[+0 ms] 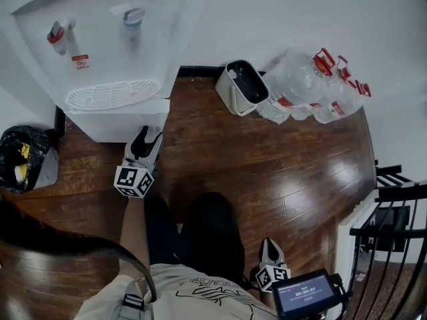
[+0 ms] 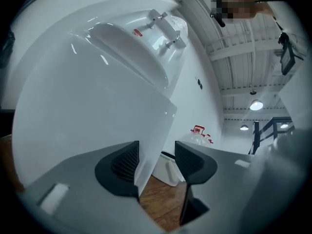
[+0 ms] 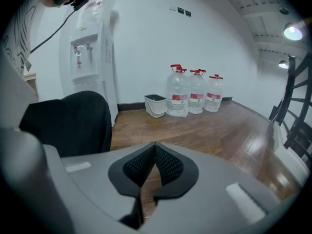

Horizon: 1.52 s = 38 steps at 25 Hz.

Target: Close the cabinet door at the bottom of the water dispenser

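Observation:
The white water dispenser (image 1: 100, 52) stands at the upper left of the head view, seen from above. My left gripper (image 1: 148, 139) is low against its front right corner. In the left gripper view the dispenser's white lower panel (image 2: 97, 130) fills the left side. Its right edge runs down between the jaws of the left gripper (image 2: 156, 162), close to the left pad (image 2: 127, 164) and with a gap to the right pad. Those jaws stand open. I cannot tell whether that panel is the cabinet door. My right gripper (image 1: 270, 245) hangs near the person's knee, shut and empty (image 3: 155, 164).
A white bin (image 1: 241, 87) and three large water jugs (image 1: 310, 85) stand by the wall right of the dispenser. A black bag (image 1: 23, 159) lies at the left. A black railing (image 1: 393, 212) runs along the right. The person's dark-trousered legs (image 1: 200, 232) are in the middle.

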Each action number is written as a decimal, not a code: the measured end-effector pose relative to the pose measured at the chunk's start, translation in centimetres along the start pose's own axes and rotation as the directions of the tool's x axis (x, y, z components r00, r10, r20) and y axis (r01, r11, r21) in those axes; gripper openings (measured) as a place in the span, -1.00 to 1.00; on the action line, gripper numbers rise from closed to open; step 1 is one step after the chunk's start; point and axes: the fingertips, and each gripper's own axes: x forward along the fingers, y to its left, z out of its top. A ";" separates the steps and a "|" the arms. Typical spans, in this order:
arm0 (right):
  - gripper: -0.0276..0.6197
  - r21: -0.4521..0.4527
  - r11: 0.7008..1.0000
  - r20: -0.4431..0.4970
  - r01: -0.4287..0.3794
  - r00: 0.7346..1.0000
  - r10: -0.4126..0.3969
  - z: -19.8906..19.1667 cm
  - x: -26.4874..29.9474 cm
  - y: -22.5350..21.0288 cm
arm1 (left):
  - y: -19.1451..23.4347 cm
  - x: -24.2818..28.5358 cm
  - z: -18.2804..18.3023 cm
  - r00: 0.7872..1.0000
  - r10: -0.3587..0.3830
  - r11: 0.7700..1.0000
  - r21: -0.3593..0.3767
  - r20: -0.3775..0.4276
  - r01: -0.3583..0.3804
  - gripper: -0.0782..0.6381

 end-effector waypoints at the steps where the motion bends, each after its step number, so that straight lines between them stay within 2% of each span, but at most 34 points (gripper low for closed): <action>1: -0.91 -0.004 1.000 0.007 0.000 1.000 0.000 0.3 0.1 -0.2 | -0.3 0.2 -0.4 0.999 -0.015 1.000 0.012 -0.030 0.016 -0.12; 3: -0.91 0.003 1.000 0.025 -0.012 1.000 0.012 0.8 0.9 -0.6 | -2.4 -0.6 -2.2 0.983 -0.092 0.992 0.066 -0.159 0.103 -0.09; 5: -0.91 0.030 0.999 0.037 -0.041 0.998 0.040 1.6 2.0 -0.6 | -5.4 -3.1 -3.4 0.941 -0.151 0.968 0.149 -0.304 0.204 0.03; 6: -0.91 0.047 0.997 0.042 -0.066 0.997 0.064 2.5 2.7 -0.3 | -6.5 -4.4 -2.9 0.929 -0.149 0.956 0.193 -0.338 0.223 0.07; 8: -0.91 0.069 0.988 0.053 -0.140 0.989 0.137 5.1 4.0 1.9 | -7.0 -6.5 0.5 0.934 -0.102 0.944 0.263 -0.342 0.200 0.07; 10: -0.91 0.059 0.971 0.061 -0.231 0.972 0.227 7.5 4.5 5.6 | -6.6 -9.0 4.9 0.933 -0.060 0.948 0.271 -0.354 0.164 0.07; 11: -0.91 0.055 0.961 0.062 -0.270 0.962 0.267 8.3 4.4 7.2 | -6.6 -10.7 6.5 0.922 -0.053 0.951 0.262 -0.383 0.163 0.11; 12: -0.91 0.060 0.953 0.062 -0.298 0.954 0.294 8.9 4.1 8.4 | -6.9 -12.3 7.6 0.904 -0.051 0.952 0.254 -0.425 0.173 0.24; 14: -0.91 0.107 0.942 0.074 -0.317 0.948 0.311 9.8 3.8 9.5 | -7.1 -14.2 8.3 0.862 -0.046 0.946 0.255 -0.505 0.199 0.47; 15: -0.91 0.141 0.938 0.087 -0.317 0.948 0.307 10.2 4.0 9.5 | -6.9 -14.3 8.4 0.854 -0.044 0.947 0.250 -0.519 0.201 0.58; 16: -0.91 0.170 0.934 0.101 -0.314 0.949 0.300 10.3 4.2 9.3 | -6.7 -13.8 8.3 0.858 -0.049 0.953 0.233 -0.511 0.194 0.62; 19: -0.91 0.186 0.943 0.136 -0.276 0.958 0.253 9.1 4.3 7.1 | -5.4 -9.6 7.4 0.912 -0.096 0.971 0.166 -0.399 0.175 0.64; 20: -0.91 0.181 0.952 0.142 -0.247 0.964 0.223 8.1 3.8 5.9 | -4.5 -7.5 6.5 0.925 -0.100 0.971 0.169 -0.367 0.172 0.60; 21: -0.91 0.180 0.961 0.142 -0.208 0.973 0.183 6.5 2.7 4.5 | -3.5 -5.7 5.5 0.934 -0.099 0.970 0.177 -0.344 0.168 0.46; 22: -0.91 0.189 0.969 0.134 -0.157 0.982 0.133 4.6 1.2 3.0 | -2.4 -4.3 4.3 0.941 -0.095 0.971 0.180 -0.325 0.160 0.24; 23: -0.91 0.209 0.973 0.123 -0.098 0.990 0.073 2.5 -0.5 1.4 | -1.1 -3.1 3.4 0.948 -0.084 0.975 0.172 -0.306 0.142 0.20; 25: -0.91 0.274 0.962 0.099 0.016 0.994 -0.044 -0.7 -3.0 -1.4 | 1.6 -0.9 3.0 0.963 -0.039 0.982 0.170 -0.266 0.087 0.22; 27: -0.91 0.313 0.946 0.074 0.088 0.990 -0.117 -2.2 -4.4 -3.8 | 3.6 0.4 3.5 0.967 0.009 0.973 0.225 -0.255 0.051 0.22; 28: -0.91 0.315 0.943 0.063 0.108 0.989 -0.134 -2.7 -5.0 -4.8 | 4.0 0.2 3.7 0.964 0.021 0.965 0.258 -0.265 0.049 -0.05; 29: -0.91 0.312 0.943 0.058 0.117 0.988 -0.142 -2.9 -5.3 -5.6 | 4.0 -0.1 3.7 0.960 0.024 0.957 0.284 -0.278 0.058 -0.12; 30: -0.91 0.306 0.945 0.059 0.115 0.989 -0.139 -2.8 -5.2 -6.2 | 3.7 -0.2 3.7 0.958 0.024 0.951 0.303 -0.285 0.067 -0.12; 32: -0.91 0.292 0.953 0.074 0.077 0.992 -0.103 -1.9 -3.3 -6.3 | 3.1 -0.2 4.0 0.965 0.042 0.955 0.295 -0.260 0.038 0.20; 35: -0.91 0.253 0.967 0.110 -0.035 0.994 0.007 0.8 1.5 -4.1 | 0.8 -3.0 3.2 0.965 0.061 0.972 0.236 -0.255 0.001 0.20; 36: -0.91 0.233 0.969 0.123 -0.081 0.991 0.054 2.1 2.9 -2.7 | -0.7 -4.8 3.0 0.962 0.047 0.975 0.221 -0.267 0.013 0.00; 38: -0.91 0.181 0.966 0.150 -0.183 0.976 0.157 5.5 4.8 1.4 | -4.1 -8.3 4.5 0.963 0.005 0.983 0.175 -0.269 0.044 -0.60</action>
